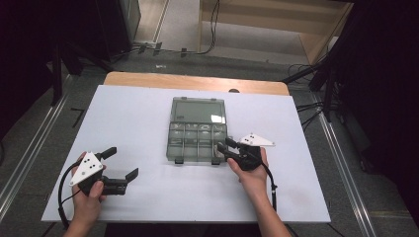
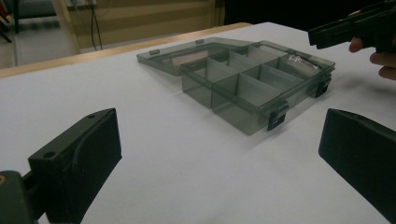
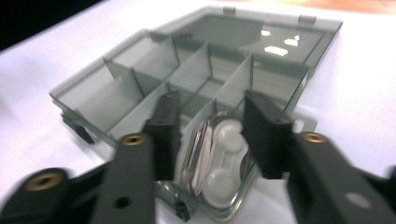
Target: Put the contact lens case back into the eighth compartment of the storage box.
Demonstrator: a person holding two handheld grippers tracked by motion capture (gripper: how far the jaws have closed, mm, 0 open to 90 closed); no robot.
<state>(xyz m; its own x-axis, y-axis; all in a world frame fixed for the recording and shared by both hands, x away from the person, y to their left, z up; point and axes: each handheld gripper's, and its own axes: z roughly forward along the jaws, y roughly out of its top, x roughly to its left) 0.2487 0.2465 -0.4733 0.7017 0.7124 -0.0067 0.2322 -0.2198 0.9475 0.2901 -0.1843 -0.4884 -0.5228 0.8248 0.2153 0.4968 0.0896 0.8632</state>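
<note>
Holding: my right tongs (image 3: 210, 135) parted, straddling white two-lobed plastic piece (image 3: 224, 163) inside smoky transparent compartment box (image 3: 140, 79), lengthwise between jaws.
Left tongs (image 2: 219, 154): open, empty.

**Bright table, dark surround, soft close-ups**

Light from overhead washes my white table (image 1: 148, 128) evenly; the room's edges fall black. Glare patches sit on the box lid (image 3: 275, 42). My right gripper (image 3: 210, 126) looks motion-blurred, my left jaws out of focus, casting faint shadows.

A white table (image 1: 148, 113) stands above grey floor (image 1: 247, 39) with cables (image 1: 213, 24).
</note>
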